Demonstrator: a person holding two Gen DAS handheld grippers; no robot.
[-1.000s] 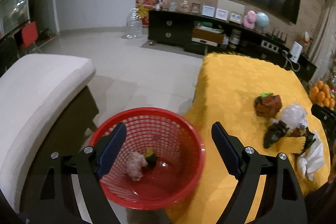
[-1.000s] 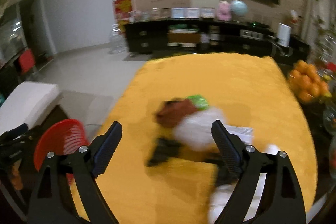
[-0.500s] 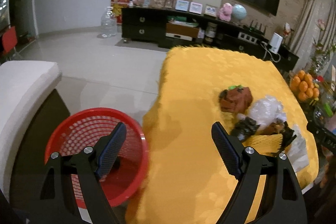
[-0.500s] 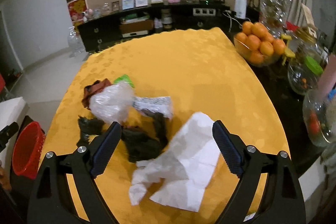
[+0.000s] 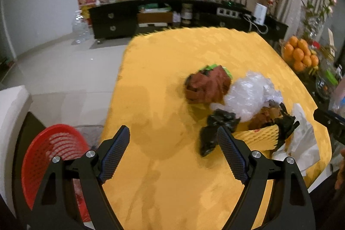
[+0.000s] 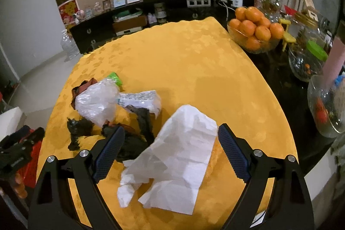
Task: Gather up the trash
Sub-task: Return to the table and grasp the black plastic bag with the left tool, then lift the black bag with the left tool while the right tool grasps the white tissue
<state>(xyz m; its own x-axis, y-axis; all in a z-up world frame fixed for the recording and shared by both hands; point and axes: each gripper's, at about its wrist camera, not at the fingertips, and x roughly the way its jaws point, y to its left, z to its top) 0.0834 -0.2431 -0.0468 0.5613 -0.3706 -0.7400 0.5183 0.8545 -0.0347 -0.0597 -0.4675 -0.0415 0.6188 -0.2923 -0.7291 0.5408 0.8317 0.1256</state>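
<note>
while both grippers hang over the yellow tablecloth [image 6: 194, 61] with jaws spread and nothing between them, the right gripper [image 6: 170, 151] frames a crumpled white paper [image 6: 179, 165]; the left gripper [image 5: 172, 153] sits beside black plastic scraps [image 5: 215, 133]. a clear bag [image 5: 250, 96] and brown wrapper [image 5: 207, 85] lie touching just beyond. the red basket [image 5: 49, 156] stands off the table's edge, a bowl of oranges [image 6: 254, 33] well apart

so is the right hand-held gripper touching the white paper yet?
Apart. The right wrist view shows the right hand-held gripper open, its pads clear of the white paper on both sides.
</note>
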